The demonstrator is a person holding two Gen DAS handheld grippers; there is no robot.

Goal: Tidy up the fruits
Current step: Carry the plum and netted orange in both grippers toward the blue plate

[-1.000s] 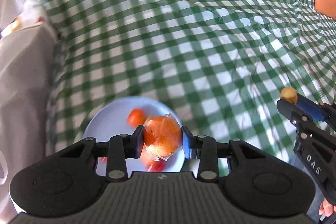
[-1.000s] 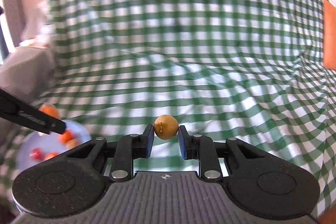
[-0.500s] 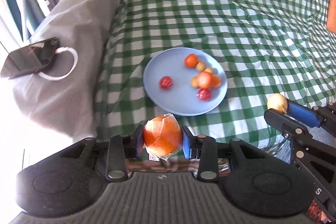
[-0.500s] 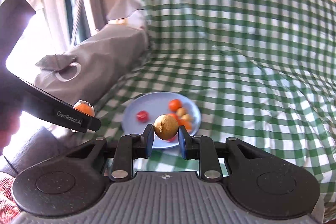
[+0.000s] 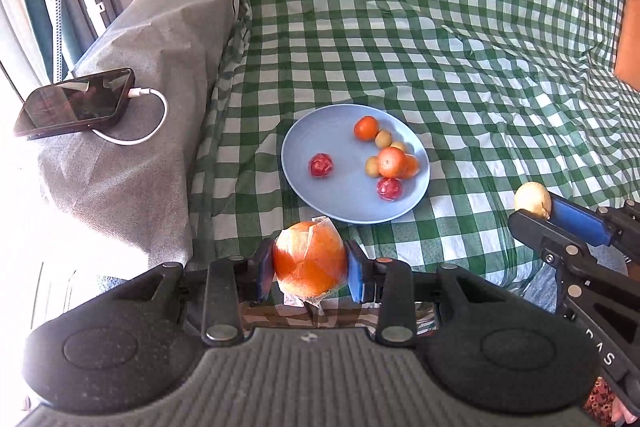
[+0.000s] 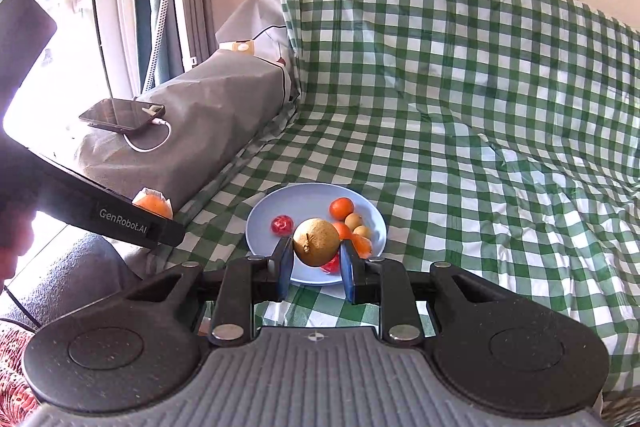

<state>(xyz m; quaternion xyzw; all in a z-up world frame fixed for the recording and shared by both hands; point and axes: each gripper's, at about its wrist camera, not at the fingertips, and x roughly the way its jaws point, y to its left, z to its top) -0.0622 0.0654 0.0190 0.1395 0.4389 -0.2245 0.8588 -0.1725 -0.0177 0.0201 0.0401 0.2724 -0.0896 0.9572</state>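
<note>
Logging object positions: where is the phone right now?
The phone lies at left in both views on the grey cover, its white cable plugged in, left of the blue plate.

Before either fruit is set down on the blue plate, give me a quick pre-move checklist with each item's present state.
1. Left claw grips the wrapped orange: ok.
2. Right claw grips the brown round fruit: ok.
3. Blue plate in both views, flat on the checked cloth: ok.
4. Free room on the plate: ok, its left half holds only one red fruit.
5. The claws are apart from each other: ok.
6. Phone on the grey armrest, off the path: ok.
</note>
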